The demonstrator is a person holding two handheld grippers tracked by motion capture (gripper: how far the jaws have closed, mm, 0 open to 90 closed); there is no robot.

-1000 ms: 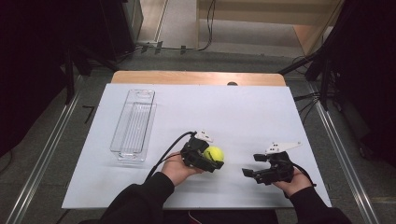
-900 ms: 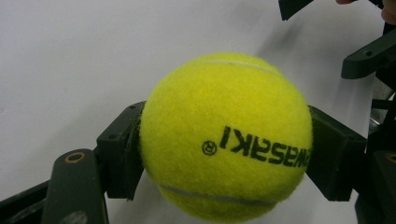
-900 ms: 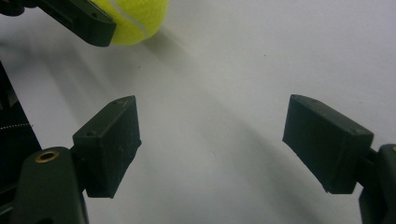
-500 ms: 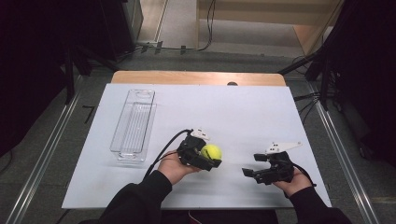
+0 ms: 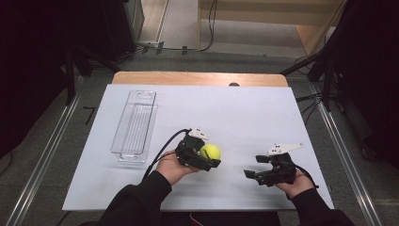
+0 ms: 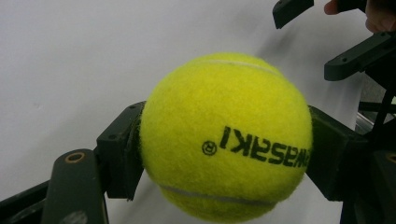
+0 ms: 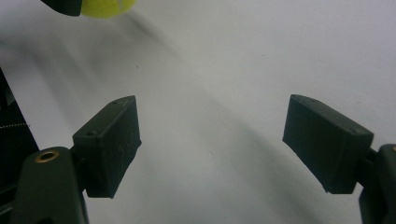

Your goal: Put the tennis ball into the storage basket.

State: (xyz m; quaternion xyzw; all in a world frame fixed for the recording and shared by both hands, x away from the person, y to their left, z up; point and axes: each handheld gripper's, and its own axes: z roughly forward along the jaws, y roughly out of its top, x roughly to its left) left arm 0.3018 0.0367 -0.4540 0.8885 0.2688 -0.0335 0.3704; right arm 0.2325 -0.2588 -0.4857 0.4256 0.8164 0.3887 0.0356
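A yellow tennis ball point(image 5: 210, 151) with black lettering is clamped in my left gripper point(image 5: 206, 157), near the front middle of the white table top point(image 5: 244, 113). In the left gripper view the ball point(image 6: 226, 140) sits between both black pads point(image 6: 122, 156), which press on its sides, and it is held just above the table. My right gripper point(image 5: 253, 166) hovers to the right of the ball with its jaws pointing towards it. The right gripper view shows that gripper point(image 7: 215, 140) open with nothing between its pads point(image 7: 112, 144). The ball's edge point(image 7: 105, 7) is at that view's top left.
A clear plastic tray point(image 5: 134, 125), long and narrow, lies at the left of the table with nothing in it. A wooden strip point(image 5: 197, 78) borders the far edge. Metal rails point(image 5: 346, 150) run along both sides, and cables lie on the floor beyond.
My left gripper has shifted slightly left and away with the ball still clamped in it. The right gripper has stayed put.
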